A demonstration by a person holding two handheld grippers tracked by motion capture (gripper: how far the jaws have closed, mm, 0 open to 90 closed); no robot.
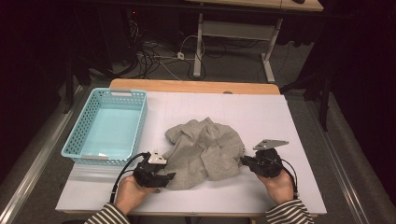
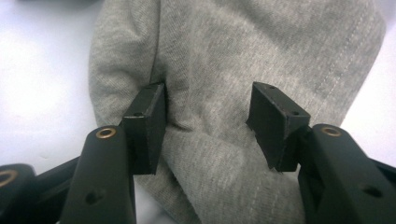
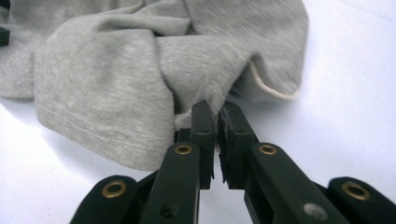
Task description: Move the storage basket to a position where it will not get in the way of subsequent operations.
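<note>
Right gripper (image 3: pixel 217 116): its two black fingers (image 3: pixel 202 135) rise from the bottom edge, nearly together, pinching a small fold of the grey garment (image 3: pixel 112 84). Garment lies crumpled on the white desk (image 3: pixel 355 93). Stitched hem runs along its lower left edge; a pale-edged opening curls at its right side, just beyond the fingertips.

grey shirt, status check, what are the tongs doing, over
Left tongs open, jaws straddling the near edge of the grey shirt. Right tongs pinched shut on a fold. Shirt crumpled on white table. Blue basket far left, nothing blocking.
</note>
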